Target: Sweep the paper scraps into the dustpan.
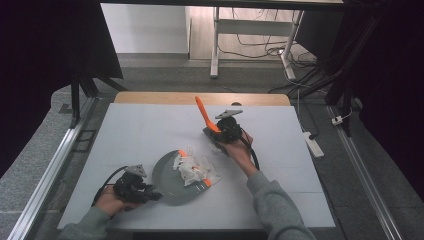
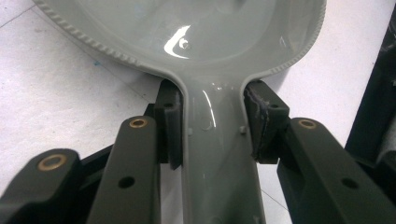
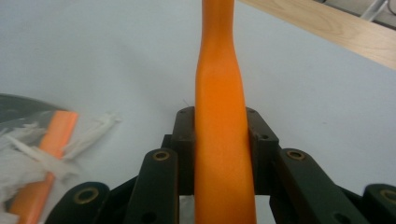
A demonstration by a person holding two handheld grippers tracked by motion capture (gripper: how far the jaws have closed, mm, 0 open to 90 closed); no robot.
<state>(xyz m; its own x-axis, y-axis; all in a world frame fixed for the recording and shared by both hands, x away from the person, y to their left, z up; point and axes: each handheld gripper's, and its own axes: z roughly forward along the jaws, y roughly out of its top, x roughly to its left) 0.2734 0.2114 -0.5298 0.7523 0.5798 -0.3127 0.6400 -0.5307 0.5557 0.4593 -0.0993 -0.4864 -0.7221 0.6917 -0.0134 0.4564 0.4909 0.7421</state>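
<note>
A grey dustpan (image 1: 167, 181) lies on the white table, with my left gripper (image 1: 152, 195) shut on its handle (image 2: 215, 154) from the near left. The pads (image 2: 171, 116) press both sides of the handle just behind the pan's bowl (image 2: 201, 28). White paper scraps (image 1: 192, 169) and an orange stick (image 1: 207, 183) lie at the pan's right rim. My right gripper (image 1: 216, 132) is at the table's middle, shut on a long orange handle (image 1: 204, 113) that slants up and away. In the right gripper view that orange handle (image 3: 219, 116) runs straight up between the jaws.
A wooden strip (image 1: 200, 98) borders the table's far edge. Metal rails (image 1: 55, 160) run along both sides of the table. In the right gripper view, the scraps (image 3: 28, 158) and the orange stick (image 3: 52, 140) lie at lower left. A desk frame and cables stand beyond.
</note>
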